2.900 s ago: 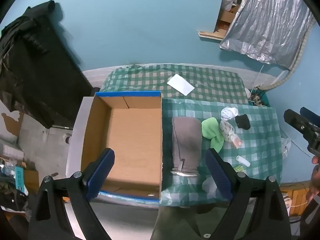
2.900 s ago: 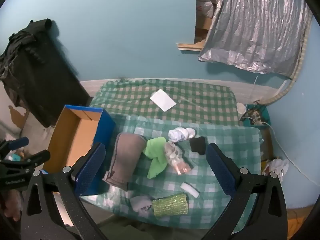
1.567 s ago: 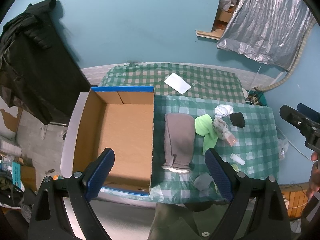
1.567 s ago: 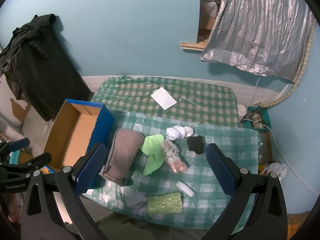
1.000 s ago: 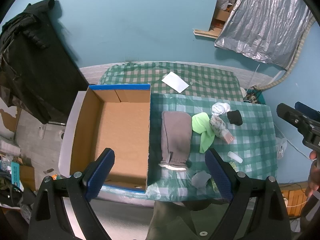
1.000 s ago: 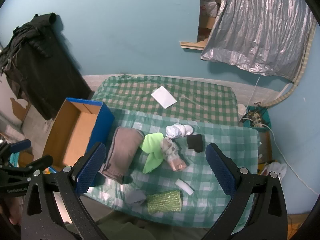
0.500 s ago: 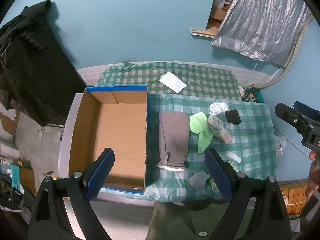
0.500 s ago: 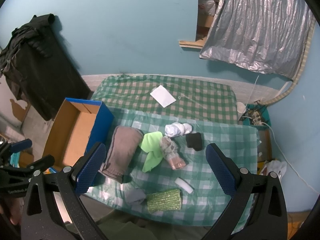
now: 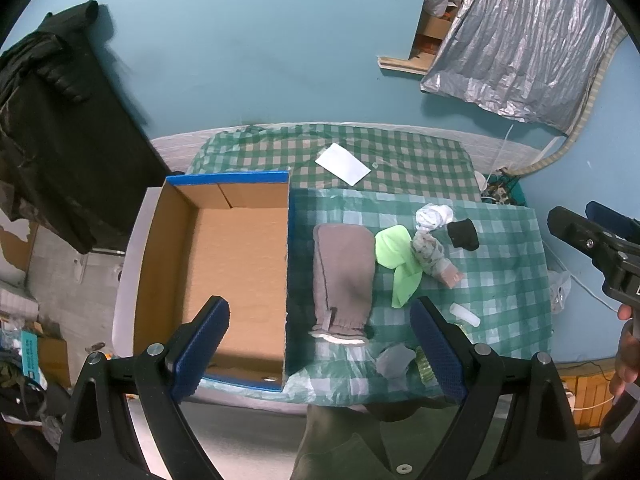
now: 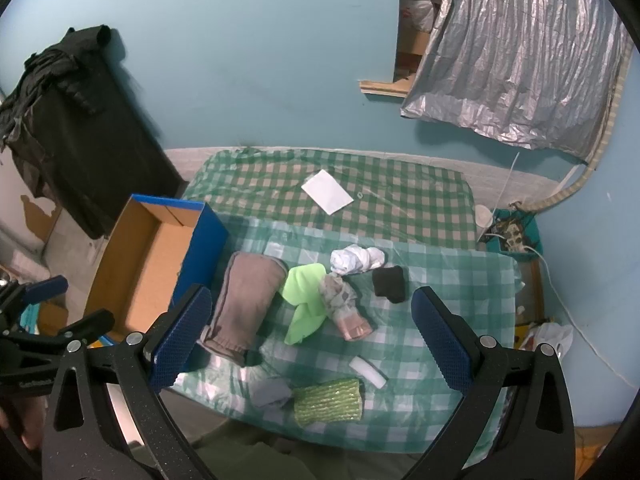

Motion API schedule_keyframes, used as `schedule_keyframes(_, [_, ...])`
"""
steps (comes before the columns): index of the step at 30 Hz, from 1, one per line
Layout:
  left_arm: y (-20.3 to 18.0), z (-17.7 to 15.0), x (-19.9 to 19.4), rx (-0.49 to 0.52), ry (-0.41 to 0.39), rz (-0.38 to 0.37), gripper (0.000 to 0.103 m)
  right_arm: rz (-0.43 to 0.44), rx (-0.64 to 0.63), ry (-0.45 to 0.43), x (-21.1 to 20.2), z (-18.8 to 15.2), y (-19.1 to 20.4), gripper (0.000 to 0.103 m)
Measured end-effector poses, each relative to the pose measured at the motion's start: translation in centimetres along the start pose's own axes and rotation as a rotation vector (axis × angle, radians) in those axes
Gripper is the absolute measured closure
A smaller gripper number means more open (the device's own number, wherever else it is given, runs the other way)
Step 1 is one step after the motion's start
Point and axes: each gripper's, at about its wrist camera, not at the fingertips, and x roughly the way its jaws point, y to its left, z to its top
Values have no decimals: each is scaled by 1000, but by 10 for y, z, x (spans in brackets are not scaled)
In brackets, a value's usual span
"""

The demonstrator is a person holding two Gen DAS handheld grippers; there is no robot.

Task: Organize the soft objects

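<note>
high above the table, both tongs hung spread and gripping nothing. the left gripper (image 9: 320, 344) framed the near end of the cardboard box (image 9: 224, 264) and the grey garment (image 9: 344, 276); the right gripper (image 10: 308, 332) framed the pile of soft things. over the last few seconds both views had drifted a little, so that more of the tablecloth (image 10: 460, 280) and its near edge came into sight, but nothing on the cloth had shifted and the box was as bare as before. that suggested the sorting had not begun, and the person was only lining up a first pick.

the soft things lay on the checked cloth just right of the box. the grey garment (image 10: 246, 300), folded long, lay nearest the box wall. beside it, touching, was a bright green cloth (image 10: 304, 300), overlapped by a patterned sock (image 10: 342, 304). a white bundle (image 10: 356, 258) and a black sock (image 10: 390, 282) sat further back. at the near edge lay a small grey piece (image 10: 272, 392), a green sponge-like pad (image 10: 328, 400) and a small white piece (image 10: 368, 370).
</note>
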Motion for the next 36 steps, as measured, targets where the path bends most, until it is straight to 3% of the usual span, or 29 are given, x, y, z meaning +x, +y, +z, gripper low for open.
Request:
schedule_keyframes(15, [-3, 12, 23, -19, 53, -50, 10, 13, 1, 32, 10, -3, -9, 2])
schedule_keyframes(23, [-13, 10, 53, 32, 105, -10, 10, -9, -16, 75, 25, -12, -34, 2])
schedule_keyframes(36, [-38, 11, 108, 68, 181, -3, 10, -25, -9, 130, 60, -31, -79, 4])
